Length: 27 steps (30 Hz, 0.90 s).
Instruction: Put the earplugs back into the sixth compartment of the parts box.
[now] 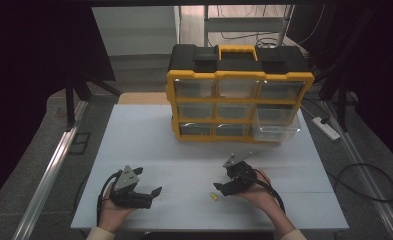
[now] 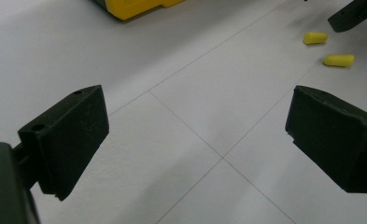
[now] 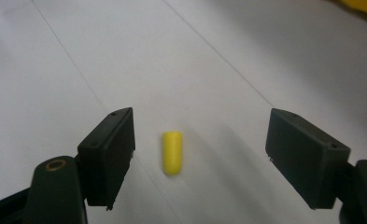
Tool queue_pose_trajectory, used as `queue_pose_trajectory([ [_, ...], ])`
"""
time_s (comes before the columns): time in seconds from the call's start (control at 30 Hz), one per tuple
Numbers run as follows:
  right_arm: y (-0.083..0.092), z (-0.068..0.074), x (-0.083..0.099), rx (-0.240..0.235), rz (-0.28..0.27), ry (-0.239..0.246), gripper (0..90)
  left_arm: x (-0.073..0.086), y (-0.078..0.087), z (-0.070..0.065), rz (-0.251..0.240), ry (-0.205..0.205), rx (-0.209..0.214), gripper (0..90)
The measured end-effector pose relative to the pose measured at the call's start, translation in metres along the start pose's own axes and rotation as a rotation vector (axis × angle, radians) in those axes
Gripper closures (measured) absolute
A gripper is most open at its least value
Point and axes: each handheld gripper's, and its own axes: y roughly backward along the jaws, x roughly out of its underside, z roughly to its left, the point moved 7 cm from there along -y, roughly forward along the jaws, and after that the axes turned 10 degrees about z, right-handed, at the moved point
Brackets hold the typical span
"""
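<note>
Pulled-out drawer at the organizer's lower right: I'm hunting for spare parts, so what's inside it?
Through the clear drawer walls nothing shows inside; it looks empty. The organizer is far off in the high view, so small items on its floor could go unseen.

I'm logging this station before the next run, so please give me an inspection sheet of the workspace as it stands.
Surface: white tabletop with thin seam lines, no spills seen.
Job's things: two small yellow foam earplugs; one lies between the right gripper's jaws, untouched; the left gripper view shows both lying apart on the table.
Clutter: nothing seen.
Grippers: left gripper open, nothing between its jaws; right gripper open around the earplug.
Cables: black cable trails from the right gripper; black cable loop and white power strip on the floor.
Surroundings: yellow-and-black drawer organiser, its bottom-right clear drawer pulled out; dark curtains at both sides.
</note>
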Motion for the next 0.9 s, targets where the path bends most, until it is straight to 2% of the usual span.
queue_pose_trajectory([
  [0.13, -0.007, 0.0, 0.001, 0.014, 0.031, 0.021, 28.8, 0.0, 0.0, 0.0, 0.0, 0.0, 0.0, 5.9],
  [0.43, -0.015, 0.004, 0.005, 0.0, 0.084, 0.053, 44.8, 0.0, 0.0, 0.001, -0.002, 0.002, -0.002, 5.9],
  [0.47, -0.016, 0.007, 0.005, 0.0, 0.098, 0.078, 52.3, 0.0, 0.0, 0.001, -0.002, 0.002, -0.002, 5.9],
  [0.63, -0.015, 0.012, 0.005, -0.032, 0.098, 0.09, 76.6, 0.0, 0.0, 0.001, -0.004, 0.002, -0.003, 5.9],
  [0.8, -0.014, 0.011, 0.005, -0.043, 0.094, 0.089, 79.2, 0.001, 0.001, 0.002, -0.004, 0.001, -0.005, 5.9],
  [0.9, -0.003, 0.009, 0.0, -0.041, 0.032, 0.075, 79.5, 0.0, 0.001, 0.002, -0.006, 0.001, -0.005, 5.9],
])
